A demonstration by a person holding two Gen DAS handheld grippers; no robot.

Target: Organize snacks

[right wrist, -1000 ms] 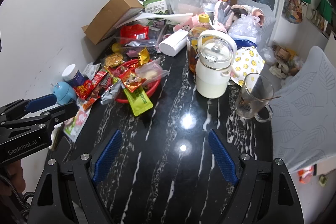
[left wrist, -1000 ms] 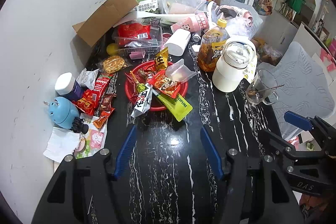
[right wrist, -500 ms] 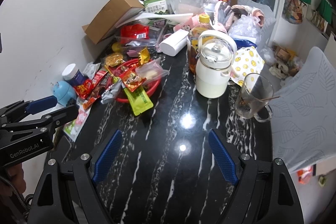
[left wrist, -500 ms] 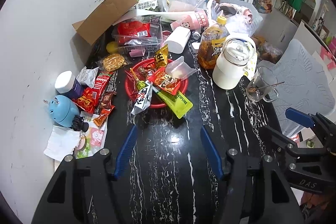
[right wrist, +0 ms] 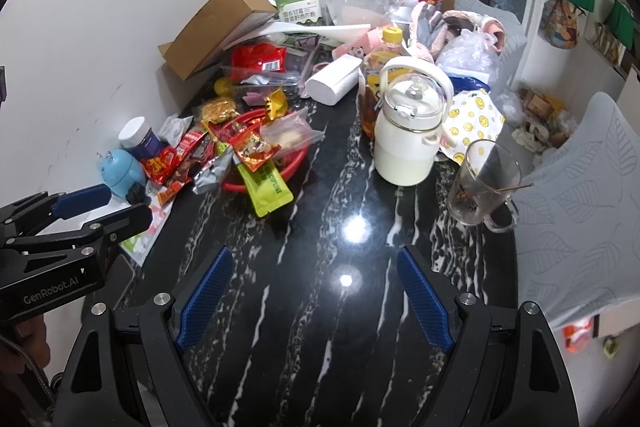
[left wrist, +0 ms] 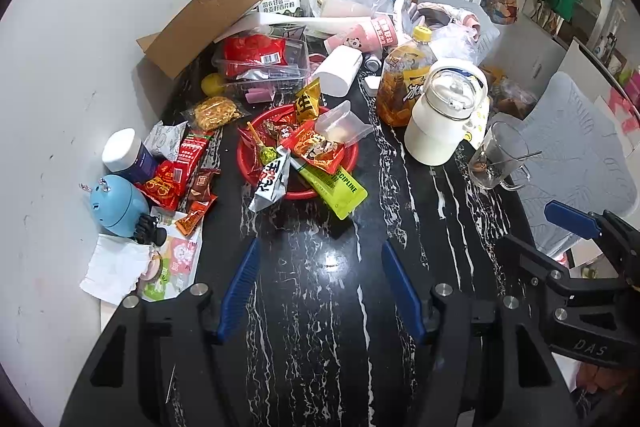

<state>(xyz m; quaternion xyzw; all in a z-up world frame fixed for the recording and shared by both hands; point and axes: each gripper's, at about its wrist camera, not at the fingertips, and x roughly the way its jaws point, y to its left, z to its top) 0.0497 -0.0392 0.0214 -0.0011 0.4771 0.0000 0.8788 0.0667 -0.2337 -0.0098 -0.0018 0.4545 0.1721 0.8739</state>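
While both hand-held grippers hover with jaws apart and empty, the red snack bowl [left wrist: 344,169] lies ahead, nearer the left hand-held gripper [left wrist: 320,291].

The left gripper [right wrist: 86,205], at 9 o'clock in the right wrist view, bears "GenRobot.AI" on its body. The right gripper [left wrist: 570,223], at 4 o'clock in the left wrist view, bears "DAS". The yellow-green snack pouch [left wrist: 334,189] reads "SCIPLINE", its first letters hidden.

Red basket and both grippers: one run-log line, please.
left gripper: open, empty | right gripper: open, empty | red basket: heaped with snacks | loose snacks: beside it
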